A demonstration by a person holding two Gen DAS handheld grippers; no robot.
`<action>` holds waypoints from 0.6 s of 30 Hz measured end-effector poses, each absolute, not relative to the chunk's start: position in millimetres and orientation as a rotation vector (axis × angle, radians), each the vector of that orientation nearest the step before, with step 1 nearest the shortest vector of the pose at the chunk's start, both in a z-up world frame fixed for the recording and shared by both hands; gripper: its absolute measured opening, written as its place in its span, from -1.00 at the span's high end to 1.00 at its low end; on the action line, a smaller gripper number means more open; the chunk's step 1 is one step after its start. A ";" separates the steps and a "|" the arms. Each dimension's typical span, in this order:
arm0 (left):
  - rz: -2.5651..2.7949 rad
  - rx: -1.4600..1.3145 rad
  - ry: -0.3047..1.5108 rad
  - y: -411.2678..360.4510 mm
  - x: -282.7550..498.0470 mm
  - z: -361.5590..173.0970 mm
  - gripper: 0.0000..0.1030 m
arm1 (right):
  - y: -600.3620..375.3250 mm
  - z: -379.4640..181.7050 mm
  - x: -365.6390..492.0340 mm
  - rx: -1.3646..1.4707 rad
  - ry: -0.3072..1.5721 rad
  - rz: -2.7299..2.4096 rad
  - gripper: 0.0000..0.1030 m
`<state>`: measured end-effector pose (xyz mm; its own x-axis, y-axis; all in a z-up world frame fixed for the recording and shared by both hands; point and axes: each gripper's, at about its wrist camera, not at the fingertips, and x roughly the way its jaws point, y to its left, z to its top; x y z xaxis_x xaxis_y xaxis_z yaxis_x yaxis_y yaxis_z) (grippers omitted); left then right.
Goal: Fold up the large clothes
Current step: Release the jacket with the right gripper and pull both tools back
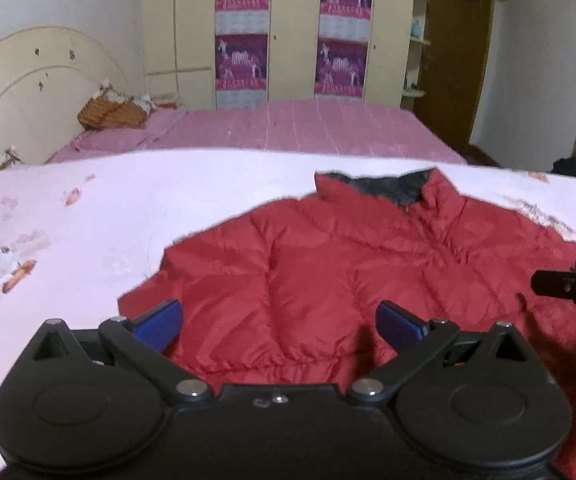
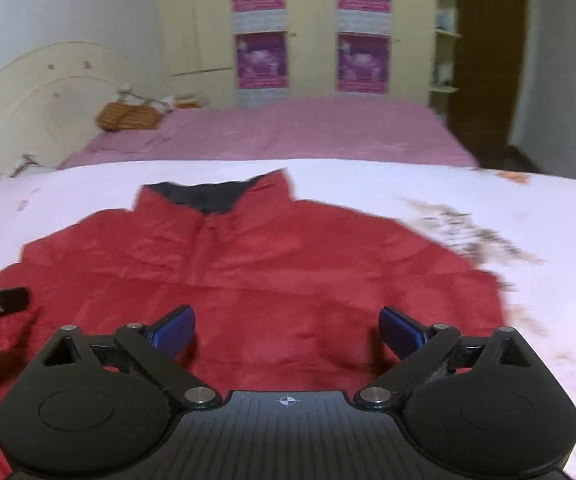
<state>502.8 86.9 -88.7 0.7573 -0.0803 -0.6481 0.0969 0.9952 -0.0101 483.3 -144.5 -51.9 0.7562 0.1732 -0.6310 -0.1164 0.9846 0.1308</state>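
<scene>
We see the red quilted puffer jacket [image 1: 327,264] lying flat on the white flowered sheet [image 1: 128,200], bare sheet around its edges. Left gripper [image 1: 279,326] and right gripper [image 2: 287,330] jaws are released, grasping nothing.

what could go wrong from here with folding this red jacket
Both tongs, left and right, stand open above the red jacket, holding nothing. Its puffy, slick-looking fabric may slip from a shallow pinch or spring back open. The tongs sit close side by side, so they could bump when reaching in.
</scene>
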 end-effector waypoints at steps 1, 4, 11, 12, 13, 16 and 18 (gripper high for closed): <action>-0.097 0.027 0.733 87.5 505.7 -93.8 -0.98 | -140.8 -58.2 484.5 0.075 0.714 0.166 -0.89; -0.103 0.019 0.784 91.2 508.3 -107.9 -1.00 | -133.0 -79.1 495.5 0.029 0.809 0.175 -1.00; -0.081 -0.001 0.796 113.0 507.7 -121.4 -1.00 | -153.2 -89.0 500.6 0.072 0.849 0.126 -0.99; -0.083 -0.014 0.800 118.0 508.4 -122.0 -1.00 | -159.8 -90.9 499.6 0.087 0.849 0.107 -0.99; -0.086 -0.015 0.802 119.4 509.3 -121.8 -1.00 | -164.1 -92.3 498.1 0.103 0.849 0.106 -0.99; -0.090 -0.008 0.803 119.4 508.6 -119.7 -1.00 | -159.4 -90.5 497.9 0.075 0.852 0.093 -0.99; -0.080 -0.008 0.782 118.1 499.0 -106.6 -0.77 | -156.5 -79.3 495.9 0.063 0.852 0.080 -0.99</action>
